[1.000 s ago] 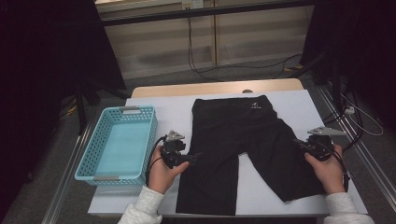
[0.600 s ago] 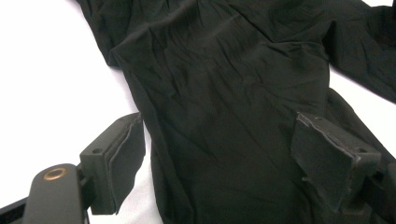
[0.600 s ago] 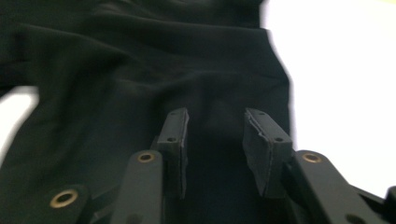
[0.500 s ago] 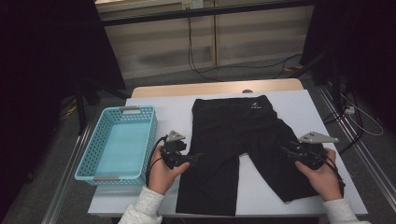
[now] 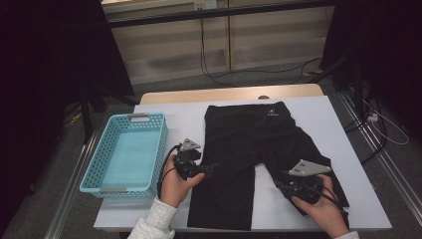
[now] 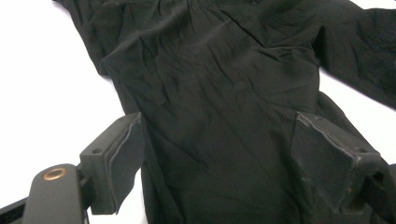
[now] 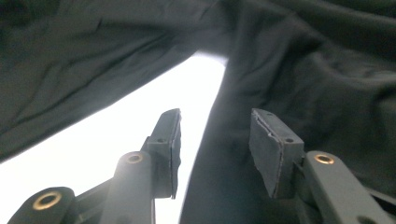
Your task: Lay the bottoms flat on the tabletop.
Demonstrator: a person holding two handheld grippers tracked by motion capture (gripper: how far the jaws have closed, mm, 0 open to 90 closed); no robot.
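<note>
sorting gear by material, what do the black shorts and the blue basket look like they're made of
Black shorts: thin, matte woven or knit fabric, likely a synthetic sports cloth; it lies limp with fine soft creases and carries a small white logo at the waistband. Blue basket: rigid moulded plastic, it seems, light turquoise with a slight sheen, perforated walls and a smooth floor.

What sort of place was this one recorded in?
Probably a lab or workshop set up for recording, not a home: a white-topped table bearing black shorts and a blue basket, loose cables on the floor.
</note>
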